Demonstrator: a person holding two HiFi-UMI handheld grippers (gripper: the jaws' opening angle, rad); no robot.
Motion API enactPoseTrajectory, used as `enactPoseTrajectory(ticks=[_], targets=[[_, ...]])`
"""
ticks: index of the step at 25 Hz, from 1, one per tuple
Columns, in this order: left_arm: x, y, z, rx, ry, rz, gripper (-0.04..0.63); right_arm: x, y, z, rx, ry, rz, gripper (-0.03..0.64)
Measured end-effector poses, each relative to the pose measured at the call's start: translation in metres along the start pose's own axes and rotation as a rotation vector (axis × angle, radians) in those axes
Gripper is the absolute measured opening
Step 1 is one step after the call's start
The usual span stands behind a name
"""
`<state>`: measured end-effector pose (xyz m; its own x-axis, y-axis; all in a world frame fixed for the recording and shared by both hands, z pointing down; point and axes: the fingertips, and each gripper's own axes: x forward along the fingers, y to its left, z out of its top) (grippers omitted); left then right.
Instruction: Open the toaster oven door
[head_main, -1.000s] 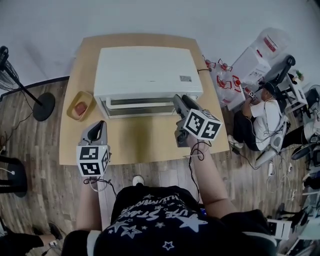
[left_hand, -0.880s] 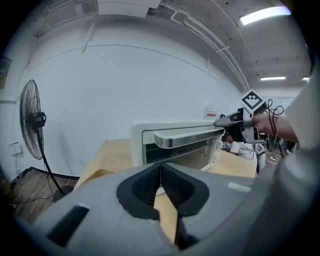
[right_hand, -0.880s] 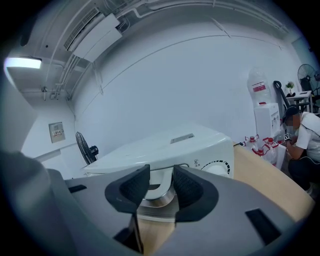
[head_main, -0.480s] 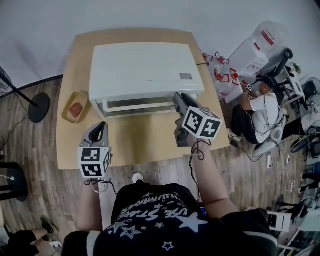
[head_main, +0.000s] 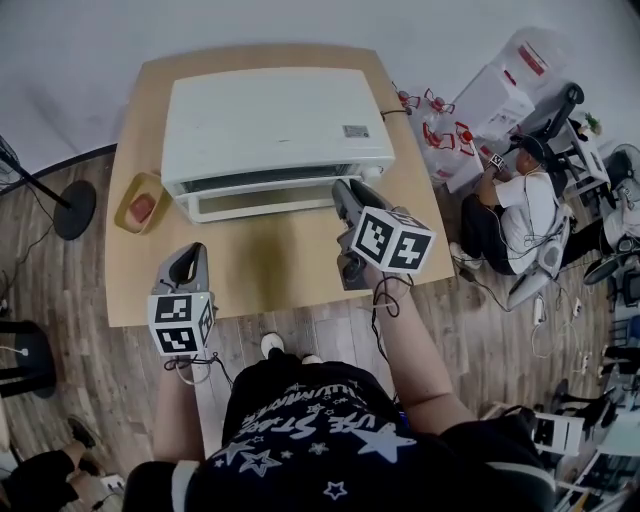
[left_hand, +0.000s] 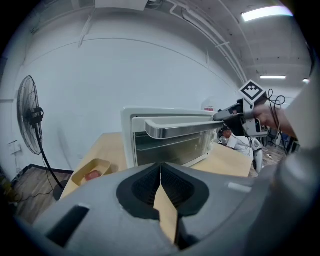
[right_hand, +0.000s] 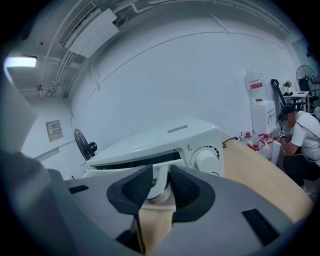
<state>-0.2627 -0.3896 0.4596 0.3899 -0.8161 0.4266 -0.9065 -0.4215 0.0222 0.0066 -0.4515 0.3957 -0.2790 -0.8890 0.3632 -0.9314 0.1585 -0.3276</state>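
One step done, I'd say: grasp is made, swing barely begun. Right gripper (head_main: 345, 200) is clamped on the right end of the door handle (head_main: 265, 205). In the right gripper view both pads sit against the white bar, nothing else between them.

Toaster oven (head_main: 275, 115) sits toward the far edge of the table (head_main: 280, 270), roughly centred, door (head_main: 255, 187) facing the near edge. The door looks cracked open: a dark slot (right_hand: 135, 161) shows along its top in the right gripper view. In the left gripper view the handle stands out from the oven frame. It's only a small angle, nowhere near flat.

Left gripper (head_main: 192, 258) is pinched closed on nothing, over the near edge by the left corner, well apart from the oven. It isn't bracing the body.

Left to do: pull the handle out and down through the rest of the arc, then release. My guess at the risk is the light oven sliding toward the near edge, since nothing holds it. The small tray (head_main: 140, 203) at the left edge is beside the oven, out of the door's path.
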Motion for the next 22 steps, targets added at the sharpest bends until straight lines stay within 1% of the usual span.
enactPoseTrajectory(ticks=[7, 12, 17, 22], targets=[[-0.03, -0.024, -0.019, -0.007, 0.015, 0.045, 0.021, -0.026, 0.001, -0.028, -0.049, 0.036, 0.021, 0.112], [-0.049, -0.044, -0.032, -0.014, 0.025, 0.076, 0.021, -0.043, -0.001, -0.052, -0.056, 0.065, 0.063, 0.109], [-0.068, -0.06, -0.038, -0.009, 0.028, 0.099, 0.021, -0.058, -0.003, -0.072, -0.068, 0.09, 0.076, 0.101], [-0.082, -0.068, -0.048, -0.018, 0.038, 0.121, 0.021, -0.07, -0.007, -0.097, -0.08, 0.143, 0.084, 0.093]])
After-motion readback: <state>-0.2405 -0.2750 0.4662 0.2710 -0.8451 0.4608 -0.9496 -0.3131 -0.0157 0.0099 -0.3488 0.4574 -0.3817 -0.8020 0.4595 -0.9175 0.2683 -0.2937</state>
